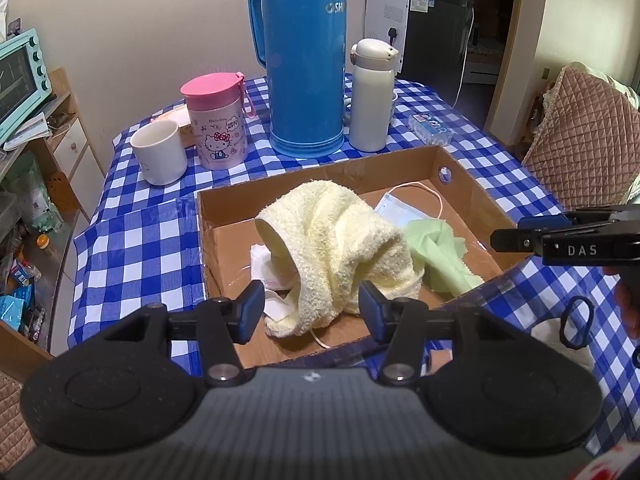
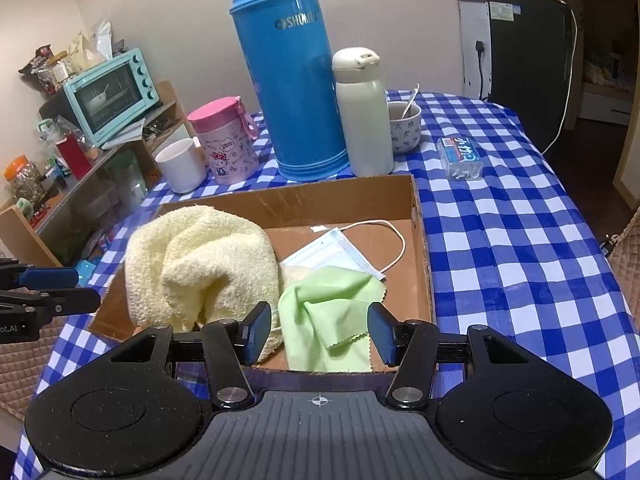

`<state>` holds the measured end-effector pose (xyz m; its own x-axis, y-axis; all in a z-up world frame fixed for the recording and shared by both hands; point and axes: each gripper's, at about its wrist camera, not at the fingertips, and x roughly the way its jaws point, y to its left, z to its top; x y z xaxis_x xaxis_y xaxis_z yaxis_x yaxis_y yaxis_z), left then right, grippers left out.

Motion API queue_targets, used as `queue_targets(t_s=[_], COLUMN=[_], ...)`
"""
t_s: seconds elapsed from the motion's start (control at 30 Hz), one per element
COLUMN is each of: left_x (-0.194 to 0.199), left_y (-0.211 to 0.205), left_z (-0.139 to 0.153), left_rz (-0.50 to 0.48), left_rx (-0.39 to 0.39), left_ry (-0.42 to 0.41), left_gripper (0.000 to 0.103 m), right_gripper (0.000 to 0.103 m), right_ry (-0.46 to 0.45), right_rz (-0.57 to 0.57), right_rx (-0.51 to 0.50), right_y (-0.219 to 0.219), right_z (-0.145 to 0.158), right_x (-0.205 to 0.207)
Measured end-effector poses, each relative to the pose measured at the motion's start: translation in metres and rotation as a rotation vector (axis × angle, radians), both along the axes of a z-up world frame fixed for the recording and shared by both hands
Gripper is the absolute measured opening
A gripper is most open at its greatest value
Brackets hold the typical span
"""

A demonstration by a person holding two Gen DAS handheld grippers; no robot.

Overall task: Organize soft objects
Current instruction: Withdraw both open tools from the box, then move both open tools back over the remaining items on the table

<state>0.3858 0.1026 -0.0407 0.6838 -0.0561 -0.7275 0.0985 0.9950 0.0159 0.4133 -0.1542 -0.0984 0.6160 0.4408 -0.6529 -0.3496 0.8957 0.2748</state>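
In the centre of both frames a shallow cardboard box [image 1: 472, 172] sits on the checked worktop [image 2: 520, 248], holding a crumpled yellow towel [image 1: 340, 240], a green cloth [image 2: 332, 312] and a face mask [image 2: 340, 256]. The left tongs [image 1: 312, 312] hang released at the lower middle of the left view, pads either side of the towel's near end without gripping it. The right tongs [image 2: 318, 332] are likewise released, spread around the green cloth at the box's near edge. A blue thermos [image 2: 288, 80] stands behind
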Motion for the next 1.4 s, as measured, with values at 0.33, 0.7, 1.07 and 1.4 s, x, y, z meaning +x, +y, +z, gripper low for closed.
queue_targets(t_s=[0.33, 0.7, 1.07, 1.4], left_x=[-0.029, -0.067, -0.109, -0.141], left_y=[-0.007, -0.014, -0.014, -0.014], left_z=[0.022, 0.038, 0.042, 0.041], left_rz=[0.009, 0.017, 0.045, 0.060], left_rx=[-0.014, -0.021, -0.034, -0.038], left_ry=[-0.008, -0.016, -0.008, 0.010], left_gripper=[0.052, 0.053, 0.053, 0.053], right_gripper=[0.054, 0.054, 0.054, 0.054], right_ry=[-0.006, -0.021, -0.009, -0.008], right_rz=[0.003, -0.007, 0.008, 0.014], right_rx=[0.026, 0.058, 0.064, 0.063], right_y=[-0.008, -0.019, -0.022, -0.026], right_z=[0.023, 0.046, 0.054, 0.060], right_x=[-0.035, -0.077, -0.120, -0.153])
